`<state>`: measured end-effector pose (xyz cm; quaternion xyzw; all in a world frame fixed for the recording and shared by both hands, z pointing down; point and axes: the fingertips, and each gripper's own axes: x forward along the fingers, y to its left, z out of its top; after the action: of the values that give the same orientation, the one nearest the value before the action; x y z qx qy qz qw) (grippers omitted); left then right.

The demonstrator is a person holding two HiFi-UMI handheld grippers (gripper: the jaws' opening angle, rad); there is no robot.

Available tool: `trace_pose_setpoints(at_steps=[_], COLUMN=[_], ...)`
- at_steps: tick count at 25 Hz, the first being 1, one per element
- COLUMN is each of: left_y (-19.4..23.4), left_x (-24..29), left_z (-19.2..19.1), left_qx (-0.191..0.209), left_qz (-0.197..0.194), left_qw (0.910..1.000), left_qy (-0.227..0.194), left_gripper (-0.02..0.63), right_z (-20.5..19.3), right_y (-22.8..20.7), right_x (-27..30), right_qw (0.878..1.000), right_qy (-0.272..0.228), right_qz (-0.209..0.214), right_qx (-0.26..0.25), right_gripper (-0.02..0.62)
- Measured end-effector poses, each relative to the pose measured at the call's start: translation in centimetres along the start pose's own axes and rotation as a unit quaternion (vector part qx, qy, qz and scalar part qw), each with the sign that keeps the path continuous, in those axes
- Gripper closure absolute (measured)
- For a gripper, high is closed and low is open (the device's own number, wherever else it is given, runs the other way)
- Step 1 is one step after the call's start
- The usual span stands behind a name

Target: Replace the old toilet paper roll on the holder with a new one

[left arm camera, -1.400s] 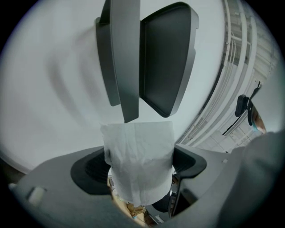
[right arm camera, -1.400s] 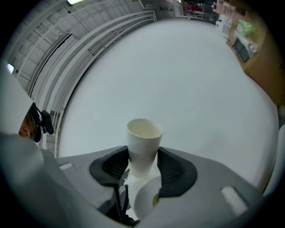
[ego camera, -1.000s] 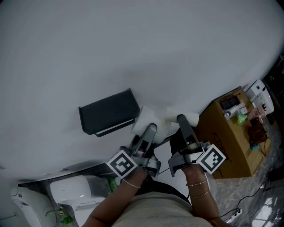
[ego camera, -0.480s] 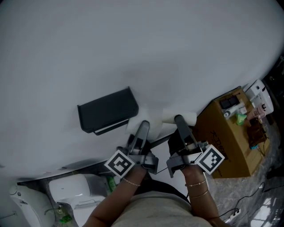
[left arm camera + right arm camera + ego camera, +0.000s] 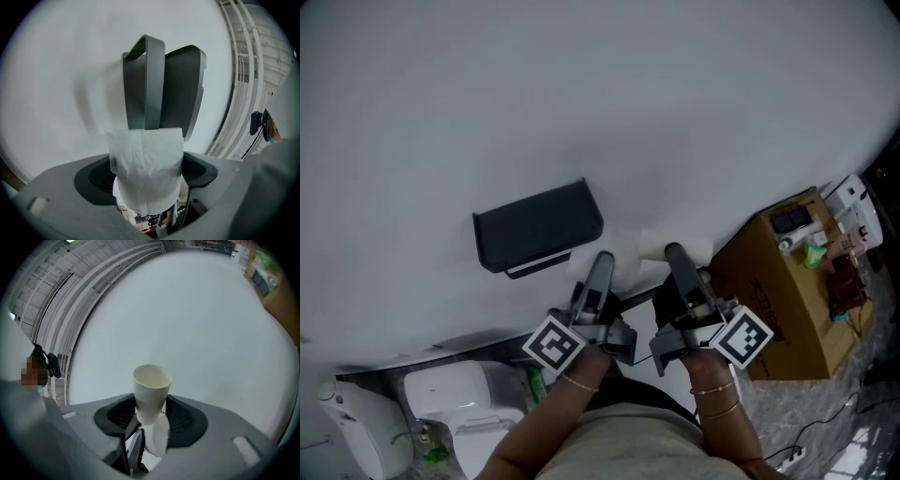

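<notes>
Left gripper (image 5: 146,174): jaws pressed onto a crumpled tissue sheet (image 5: 146,161). The sheet is soft, white and creased, folded over at its top edge, and it fills the gap between the pads.

Compared with a second ago, this gripper has slid leftward, away from the right gripper, and its tip now sits just under the holder's lower edge. The white tissue that then bridged the two grippers no longer spans them. In the head view only a small patch shows at the left tip.

Straight ahead of the left jaws is the holder (image 5: 164,84). It is smooth dark grey plastic, a flat rounded-corner flap with a looped bar in front, fixed to a plain white matte wall (image 5: 581,94).

Right gripper (image 5: 151,414): jaws part-way apart and clamped on the cardboard core (image 5: 151,387). The core is a bare off-white tube, hollow, with its open end pointing away from the gripper toward the wall. I see no real shift in this gripper from the earlier frames.

In the head view the core (image 5: 680,246) lies just right of the holder (image 5: 539,225). Further right of the right gripper (image 5: 672,253) stands a brown cardboard box (image 5: 778,281) with small items on top.
</notes>
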<state>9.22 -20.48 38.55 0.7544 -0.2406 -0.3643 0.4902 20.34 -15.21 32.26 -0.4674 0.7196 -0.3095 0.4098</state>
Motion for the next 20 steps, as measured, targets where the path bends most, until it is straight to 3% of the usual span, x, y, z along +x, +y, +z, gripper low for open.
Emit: trace_pose_setpoints(at_steps=[20], left_y=[-0.03], left_x=[-0.23], left_z=[0.77], left_qx=[0.003], left_qz=[-0.007], left_qw=[0.9986], left_qy=[-0.052], left_gripper=[0.183], right_z=[-0.50], right_y=[0.91], right_x=[0.48], right_qw=[1.000], right_qy=[0.017], right_qz=[0.020], right_qx=[0.005], right_gripper=[0.394])
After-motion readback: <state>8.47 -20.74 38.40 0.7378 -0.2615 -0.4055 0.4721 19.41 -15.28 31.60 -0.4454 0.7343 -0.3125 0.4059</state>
